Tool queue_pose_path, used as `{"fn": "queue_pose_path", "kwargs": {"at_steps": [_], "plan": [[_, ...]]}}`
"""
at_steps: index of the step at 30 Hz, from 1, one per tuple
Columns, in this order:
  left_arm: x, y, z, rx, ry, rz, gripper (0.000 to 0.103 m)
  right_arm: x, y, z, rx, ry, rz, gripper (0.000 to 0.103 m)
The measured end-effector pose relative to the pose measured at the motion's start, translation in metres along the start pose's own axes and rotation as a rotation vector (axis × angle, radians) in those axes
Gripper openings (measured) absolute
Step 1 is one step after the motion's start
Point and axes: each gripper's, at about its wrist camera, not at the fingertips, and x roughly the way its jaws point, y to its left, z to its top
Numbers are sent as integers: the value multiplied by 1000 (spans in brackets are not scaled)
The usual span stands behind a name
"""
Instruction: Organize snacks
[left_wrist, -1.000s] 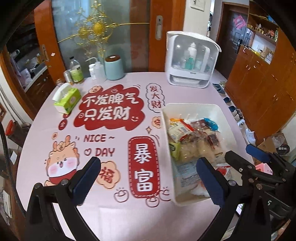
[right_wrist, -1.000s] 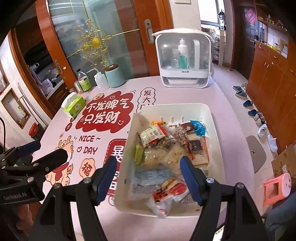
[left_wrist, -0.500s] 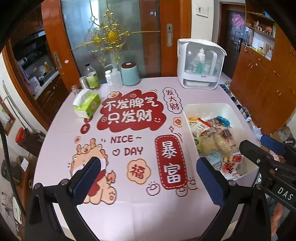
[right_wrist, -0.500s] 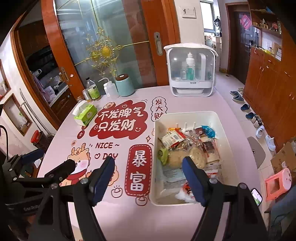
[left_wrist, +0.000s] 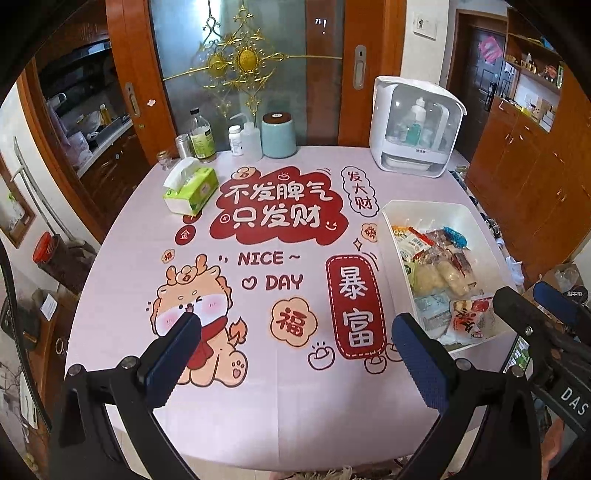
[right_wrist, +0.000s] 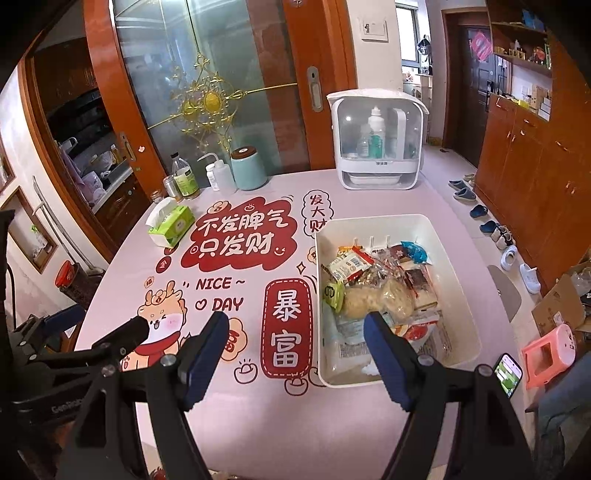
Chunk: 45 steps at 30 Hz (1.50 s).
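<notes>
Snacks (right_wrist: 376, 291) lie heaped in a white plastic bin (right_wrist: 458, 280), which sits on the pink printed tablecloth (right_wrist: 258, 406) ahead of the right gripper (right_wrist: 295, 354) and a little to its right; that gripper's right finger overlaps the bin's near end in its own view, above a red-and-white packet (left_wrist: 469, 317). Its jaws have just been opening and now stand wide with nothing between them. The left gripper (left_wrist: 295, 365) hovers over the bare cloth with the bin off to its right, jaws equally wide apart and holding nothing; a cartoon dragon print (left_wrist: 195, 306) shows past its left finger. Farther ahead of both grippers, well apart from them, stand a green tissue box (left_wrist: 190, 188), a teal canister (left_wrist: 279, 134), several bottles (left_wrist: 202, 138) and a white domed bottle cabinet (left_wrist: 415, 127). A phone (right_wrist: 508, 374) with a lit screen lies beyond the table edge, right of the right gripper.
</notes>
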Motion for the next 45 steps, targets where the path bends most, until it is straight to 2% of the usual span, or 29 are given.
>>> {"fn": "queue_pose_path", "kwargs": {"at_steps": [30,45], "plan": [[-17,-13,-14,-3,-19,31,103,-11,-2,-12,-49,25,34,76],[-19,-15,-13,-3,-22,34,103,-4,-8,-12,-33,47,16,76]]}}
